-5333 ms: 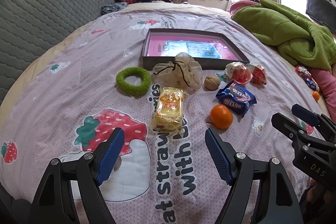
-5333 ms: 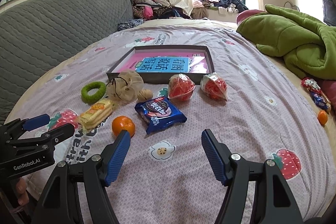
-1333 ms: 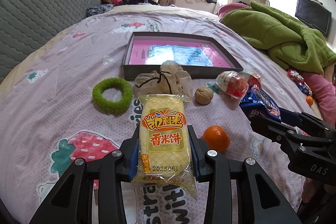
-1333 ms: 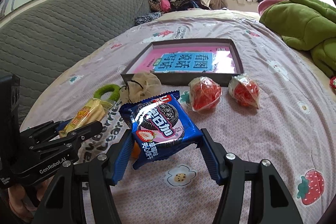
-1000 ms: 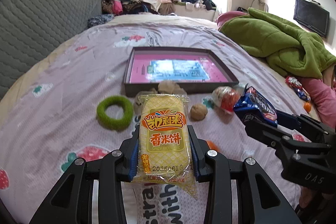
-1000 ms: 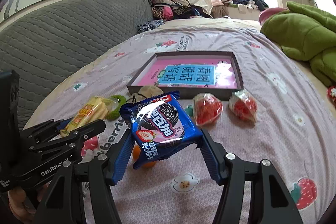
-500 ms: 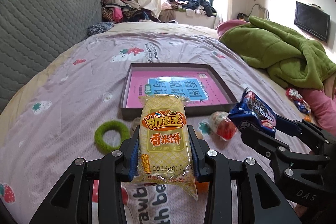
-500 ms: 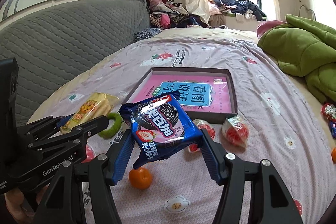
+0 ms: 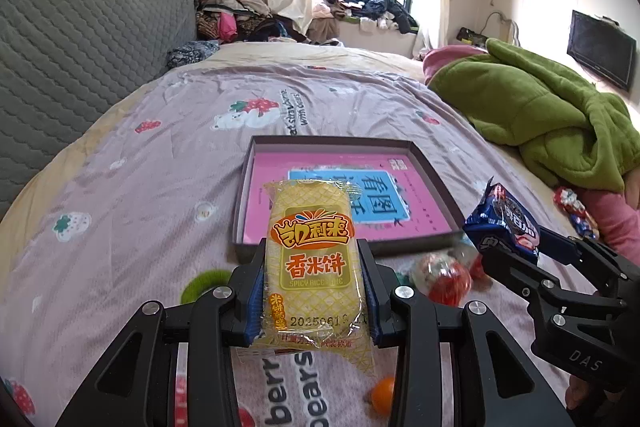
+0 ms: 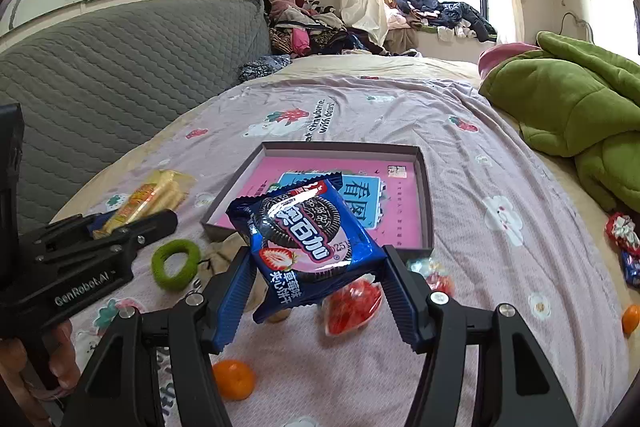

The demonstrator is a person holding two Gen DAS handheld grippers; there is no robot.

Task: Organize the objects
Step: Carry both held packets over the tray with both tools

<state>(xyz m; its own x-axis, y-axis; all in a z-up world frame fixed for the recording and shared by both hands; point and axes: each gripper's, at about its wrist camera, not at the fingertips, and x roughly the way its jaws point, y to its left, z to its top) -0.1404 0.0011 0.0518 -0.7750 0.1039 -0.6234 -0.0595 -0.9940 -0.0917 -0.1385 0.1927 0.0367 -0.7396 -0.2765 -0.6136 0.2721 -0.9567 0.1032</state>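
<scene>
My left gripper (image 9: 316, 287) is clamped on the yellow rice cracker packet (image 9: 314, 267), held up off the bedspread (image 9: 140, 187) just short of the shallow box (image 9: 436, 183). My right gripper (image 10: 316, 291) pinches the blue cookie packet (image 10: 308, 239) by its sides, in the air before the same box's near edge. Below on the spread: green ring (image 10: 176, 263), orange (image 10: 234, 379), red wrapped sweets (image 10: 352, 303).

Left wrist view raised above the bed, facing the far window, shallow box (image 9: 434, 177) near centre, right wrist view likewise, set further right, both sharing box (image 10: 426, 187), green ring (image 10: 176, 264), window.
</scene>
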